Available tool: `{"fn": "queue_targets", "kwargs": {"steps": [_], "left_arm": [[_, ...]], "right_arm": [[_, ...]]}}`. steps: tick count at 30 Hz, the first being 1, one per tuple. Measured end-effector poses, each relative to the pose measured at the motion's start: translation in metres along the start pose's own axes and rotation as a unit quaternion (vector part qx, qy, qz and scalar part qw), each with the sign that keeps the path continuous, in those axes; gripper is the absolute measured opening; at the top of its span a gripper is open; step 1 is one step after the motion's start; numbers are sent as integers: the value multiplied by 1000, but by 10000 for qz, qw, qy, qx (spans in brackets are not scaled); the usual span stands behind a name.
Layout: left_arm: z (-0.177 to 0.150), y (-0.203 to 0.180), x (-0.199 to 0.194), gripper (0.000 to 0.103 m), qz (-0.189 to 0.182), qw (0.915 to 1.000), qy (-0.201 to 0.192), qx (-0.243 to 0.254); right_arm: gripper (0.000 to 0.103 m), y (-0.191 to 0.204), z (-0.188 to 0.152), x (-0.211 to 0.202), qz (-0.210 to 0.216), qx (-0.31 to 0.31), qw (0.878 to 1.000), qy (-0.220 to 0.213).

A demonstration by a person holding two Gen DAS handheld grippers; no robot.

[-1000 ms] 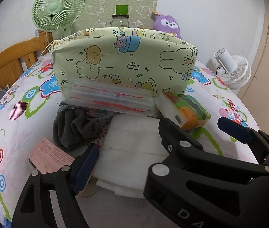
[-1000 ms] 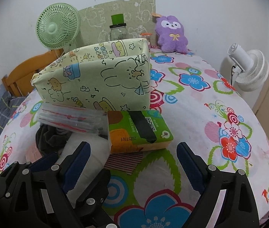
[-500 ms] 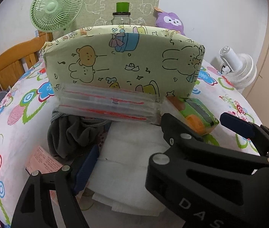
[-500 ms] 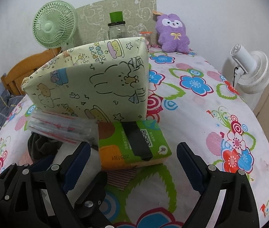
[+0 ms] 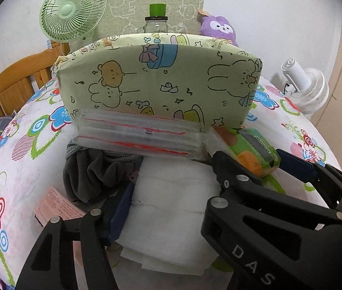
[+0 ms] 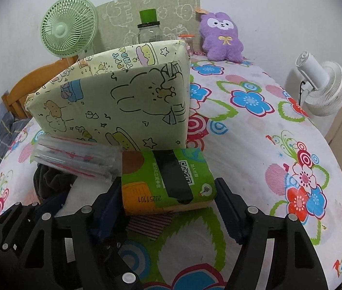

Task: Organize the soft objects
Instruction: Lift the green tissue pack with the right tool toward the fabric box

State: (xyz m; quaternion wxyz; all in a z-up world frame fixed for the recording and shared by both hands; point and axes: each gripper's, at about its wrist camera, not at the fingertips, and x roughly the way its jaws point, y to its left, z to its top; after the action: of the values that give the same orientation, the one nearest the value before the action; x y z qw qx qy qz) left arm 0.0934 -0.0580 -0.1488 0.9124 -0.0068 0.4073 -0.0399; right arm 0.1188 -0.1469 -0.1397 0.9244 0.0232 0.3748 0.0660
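Tissue pack: the green-and-orange soft plastic tissue pack lies at the lower centre of the right wrist view, just in front of the box, sitting between the spread fingers of the right tool.
Right tool: released, jaws wide on either side of the pack; whether the pads touch it I cannot tell, and nothing is lifted.
White padding: a folded white quilted cloth fills the lower centre of the left wrist view, flat on the table.
Left tool: the left tool is released too, jaws apart, straddling the white cloth; its left pad lies against the cloth's edge.
Grey garment: a crumpled dark grey fabric piece sits left of the cloth, touching it.
Clear bags: a stack of transparent zip bags with red seals leans at the foot of the box, above the cloth.
Box: the pale green cartoon-print fabric storage box stands at mid-frame; its inside is hidden.
Progress: judged early; all these soft items lie outside the box, none visibly packed.
Left to do: by my reading, grip, lift and stow each piece.
Table: floral-print covered table carries everything.
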Motion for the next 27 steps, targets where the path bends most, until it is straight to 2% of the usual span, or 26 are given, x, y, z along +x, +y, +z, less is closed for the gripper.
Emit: {"fn": "queue_targets", "kwargs": {"steps": [8, 27], "left_arm": [[-4, -4, -10, 63, -74, 10000, -18, 59], [-4, -9, -41, 59, -165, 9993, -340, 62]], "right_arm": [[75, -3, -6, -12, -10, 84, 10000, -29], [75, -1, -6, -47, -14, 117, 9993, -345]]}}
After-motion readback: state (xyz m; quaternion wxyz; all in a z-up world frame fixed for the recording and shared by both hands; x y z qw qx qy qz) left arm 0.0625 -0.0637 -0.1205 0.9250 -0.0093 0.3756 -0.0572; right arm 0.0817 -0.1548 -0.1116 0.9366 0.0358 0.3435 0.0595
